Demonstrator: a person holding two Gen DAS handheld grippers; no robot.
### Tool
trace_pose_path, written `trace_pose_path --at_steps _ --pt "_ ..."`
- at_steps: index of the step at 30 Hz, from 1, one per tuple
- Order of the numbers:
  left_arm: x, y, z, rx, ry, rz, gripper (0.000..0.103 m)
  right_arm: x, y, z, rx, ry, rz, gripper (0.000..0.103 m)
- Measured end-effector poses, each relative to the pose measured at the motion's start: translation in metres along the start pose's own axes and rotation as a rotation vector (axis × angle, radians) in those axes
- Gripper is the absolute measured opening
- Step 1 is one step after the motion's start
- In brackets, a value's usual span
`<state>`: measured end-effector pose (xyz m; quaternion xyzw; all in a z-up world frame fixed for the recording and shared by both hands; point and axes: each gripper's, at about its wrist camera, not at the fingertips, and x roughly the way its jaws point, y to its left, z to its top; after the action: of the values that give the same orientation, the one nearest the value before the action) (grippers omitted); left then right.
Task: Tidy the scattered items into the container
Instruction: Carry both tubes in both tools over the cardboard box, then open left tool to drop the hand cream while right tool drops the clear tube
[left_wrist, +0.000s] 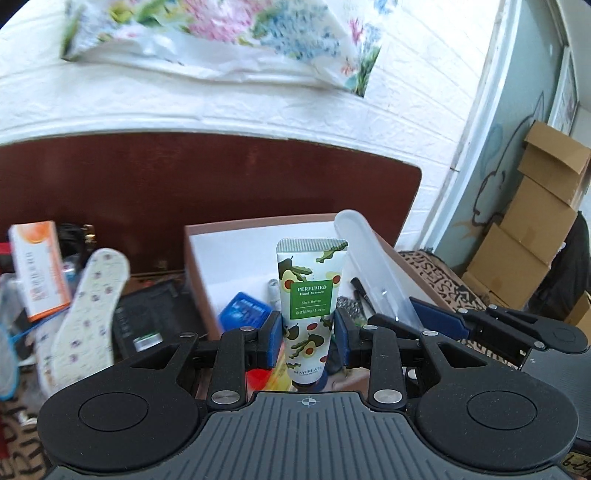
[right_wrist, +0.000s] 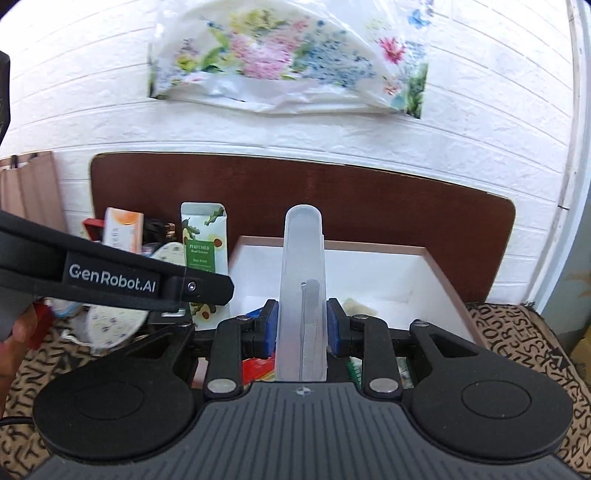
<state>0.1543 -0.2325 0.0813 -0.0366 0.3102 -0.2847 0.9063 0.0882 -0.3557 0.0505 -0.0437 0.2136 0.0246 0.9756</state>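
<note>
My left gripper (left_wrist: 308, 334) is shut on an upright hand cream tube (left_wrist: 309, 295) with an avocado print, held above the near edge of the open box (left_wrist: 258, 226). My right gripper (right_wrist: 302, 326) is shut on a clear plastic case (right_wrist: 303, 266) with a metal tool inside, held upright over the same white-lined box (right_wrist: 436, 273). The case also shows in the left wrist view (left_wrist: 373, 266), and the tube in the right wrist view (right_wrist: 202, 240). A blue card (left_wrist: 243, 312) and small dark items lie in the box.
Left of the box lie a patterned insole (left_wrist: 90, 310), an orange and white carton (left_wrist: 37, 269) and a black pouch (left_wrist: 155, 317). A brown headboard (right_wrist: 332, 192) and white brick wall stand behind. Cardboard boxes (left_wrist: 532, 229) are stacked at the right. The surface is a letter-print cloth (right_wrist: 524, 332).
</note>
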Motion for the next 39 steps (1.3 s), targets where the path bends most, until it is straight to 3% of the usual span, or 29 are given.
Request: trace_pose_path --at_steps 9,20,21,22,23,24,25,26,27,34,39 --pt "0.098 -0.008 0.019 -0.035 0.094 -0.070 0.029 0.072 -0.054 -0.003 -0.058 0.117 -0.093 0.031" --pt "0.195 -0.017 0.023 -0.042 0.198 -0.052 0.030 0.145 -0.099 -0.013 -0.148 0.289 -0.145 0.031" --pt "0.200 -0.017 0.023 -0.044 0.204 -0.048 0.031 0.150 -0.100 -0.013 -0.159 0.294 -0.151 0.031" --pt "0.202 -0.017 0.024 -0.048 0.204 -0.044 0.045 0.155 -0.101 -0.011 -0.163 0.301 -0.155 0.031" --pt "0.203 -0.016 0.025 -0.056 0.193 -0.035 0.047 0.158 -0.102 -0.009 -0.162 0.307 -0.156 0.031" --pt "0.201 -0.014 0.026 -0.064 0.173 -0.026 0.059 0.161 -0.104 -0.008 -0.159 0.310 -0.155 0.031" --pt "0.199 -0.013 0.029 -0.071 0.155 -0.027 0.080 0.163 -0.105 -0.007 -0.158 0.308 -0.153 0.034" --pt "0.194 -0.012 0.030 -0.080 0.128 -0.032 0.089 0.163 -0.107 -0.005 -0.159 0.300 -0.150 0.039" --pt "0.188 -0.011 0.031 -0.083 0.101 -0.035 0.098 0.162 -0.107 -0.004 -0.162 0.291 -0.155 0.052" --pt "0.158 -0.016 0.030 -0.044 0.056 -0.053 0.103 0.124 -0.111 -0.001 -0.118 0.183 -0.182 0.093" --pt "0.142 -0.018 0.022 -0.048 0.056 -0.031 0.103 0.099 -0.106 -0.004 -0.131 0.173 -0.176 0.102"
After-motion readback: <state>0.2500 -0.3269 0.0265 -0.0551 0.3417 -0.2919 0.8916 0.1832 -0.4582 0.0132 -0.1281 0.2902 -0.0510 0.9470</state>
